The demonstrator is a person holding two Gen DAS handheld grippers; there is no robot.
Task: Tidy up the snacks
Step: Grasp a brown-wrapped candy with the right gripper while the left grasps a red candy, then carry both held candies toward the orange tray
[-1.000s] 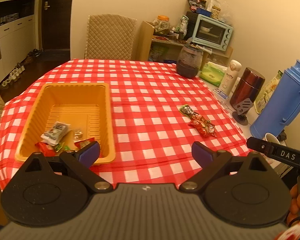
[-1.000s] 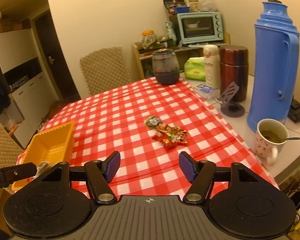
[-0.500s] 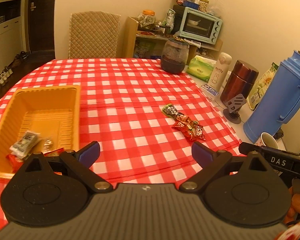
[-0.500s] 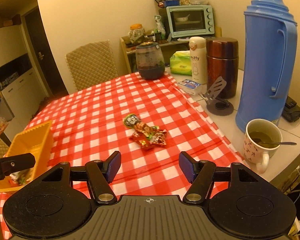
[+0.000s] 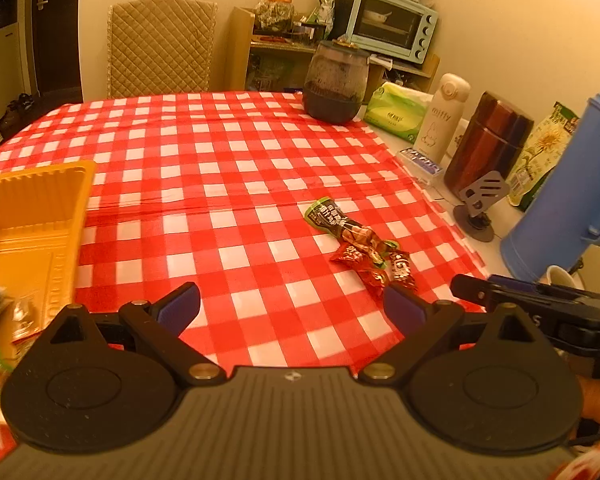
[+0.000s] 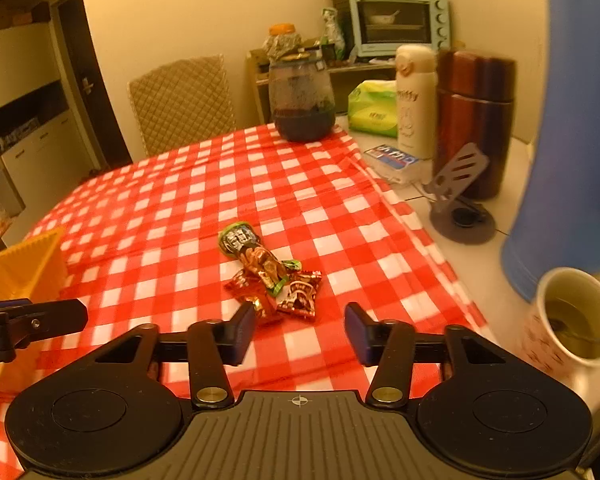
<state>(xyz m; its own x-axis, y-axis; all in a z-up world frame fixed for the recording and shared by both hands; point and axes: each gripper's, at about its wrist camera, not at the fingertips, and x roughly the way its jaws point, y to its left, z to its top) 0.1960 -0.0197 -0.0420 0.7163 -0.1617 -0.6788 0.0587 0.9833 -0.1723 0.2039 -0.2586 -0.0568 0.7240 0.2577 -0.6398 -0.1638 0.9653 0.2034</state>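
The loose snack wrappers [image 6: 270, 276] lie heaped on the checked cloth well right of the yellow tray [image 5: 32, 236], so the right gripper [image 6: 298, 330], empty jaws just narrowing, lines up on them, while the left gripper [image 5: 292, 308] hangs wide apart.
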